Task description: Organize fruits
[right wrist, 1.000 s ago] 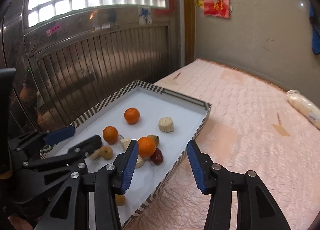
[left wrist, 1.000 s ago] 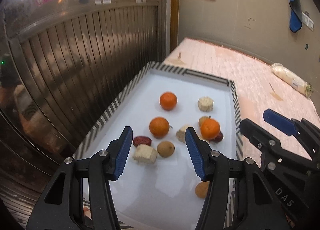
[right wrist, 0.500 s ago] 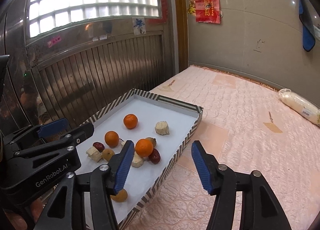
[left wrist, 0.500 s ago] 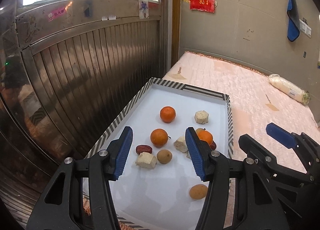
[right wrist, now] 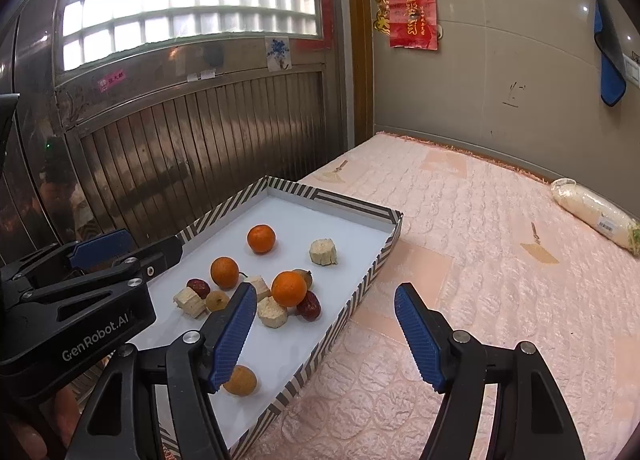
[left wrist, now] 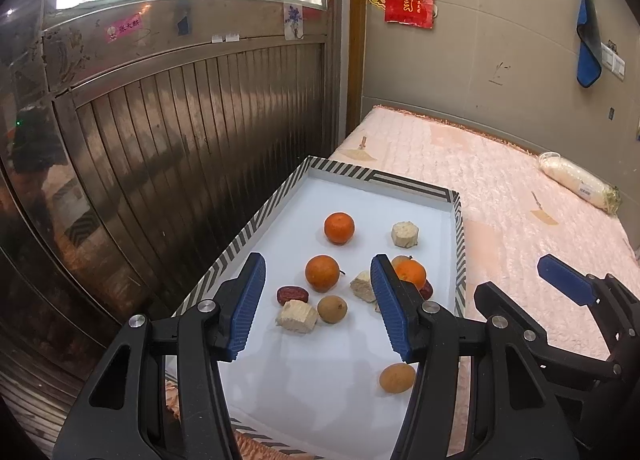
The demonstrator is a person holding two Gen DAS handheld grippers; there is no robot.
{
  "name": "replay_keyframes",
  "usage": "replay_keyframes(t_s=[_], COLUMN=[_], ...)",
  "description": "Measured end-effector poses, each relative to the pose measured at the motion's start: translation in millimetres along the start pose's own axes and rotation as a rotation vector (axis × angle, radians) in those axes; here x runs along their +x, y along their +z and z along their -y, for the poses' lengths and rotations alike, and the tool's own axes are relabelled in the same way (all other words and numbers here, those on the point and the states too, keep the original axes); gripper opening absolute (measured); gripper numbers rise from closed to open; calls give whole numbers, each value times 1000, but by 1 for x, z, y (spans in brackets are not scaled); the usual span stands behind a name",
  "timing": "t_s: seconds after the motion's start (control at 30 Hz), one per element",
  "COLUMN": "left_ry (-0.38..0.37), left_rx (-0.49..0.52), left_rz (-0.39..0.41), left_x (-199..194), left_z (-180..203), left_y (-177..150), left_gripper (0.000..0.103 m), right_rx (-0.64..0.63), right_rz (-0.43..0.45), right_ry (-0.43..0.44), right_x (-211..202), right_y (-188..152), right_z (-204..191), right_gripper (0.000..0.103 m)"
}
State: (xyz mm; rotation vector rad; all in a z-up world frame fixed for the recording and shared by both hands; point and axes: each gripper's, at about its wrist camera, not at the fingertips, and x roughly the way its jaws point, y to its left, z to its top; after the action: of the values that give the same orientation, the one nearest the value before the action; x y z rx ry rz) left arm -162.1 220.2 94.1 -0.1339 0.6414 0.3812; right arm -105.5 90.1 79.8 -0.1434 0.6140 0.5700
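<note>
Orange fruit lay clustered mid-tray (left wrist: 256,228), straight ahead of the wide-open, empty left gripper (left wrist: 318,306); the right gripper (right wrist: 326,334), equally wide, hung beyond the tray's edge.

Left wrist view: above the tray's (left wrist: 459,220) near end, facing along it toward the far wall.
Right wrist view: further right, over the quilt (right wrist: 480,260).
Shared: tray, quilt.
</note>
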Motion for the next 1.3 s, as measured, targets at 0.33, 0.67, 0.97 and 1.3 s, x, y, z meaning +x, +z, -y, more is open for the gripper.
replay_keyframes(t_s=[0.33,0.67,0.97,1.3], left_ry=[-2,-4,-1,0], left_rx=[-2,-6,-3,-8], left_rz=[-18,-27,-31,-39], left_x=[3,7,9,14], left_z=[1,-1,-2,-5], left_y=[-2,-1,-1,-1], left_gripper=[55,55,55,55], right_rx=[-3,-4,-3,-1], right_rz=[-12,-17,-27,-37], right_ry=[1,4,7,14], right_x=[2,4,8,13], right_y=[-2,-2,-3,-3], right_z=[0,-1,-1,-2], right_gripper=[70,70,70,70])
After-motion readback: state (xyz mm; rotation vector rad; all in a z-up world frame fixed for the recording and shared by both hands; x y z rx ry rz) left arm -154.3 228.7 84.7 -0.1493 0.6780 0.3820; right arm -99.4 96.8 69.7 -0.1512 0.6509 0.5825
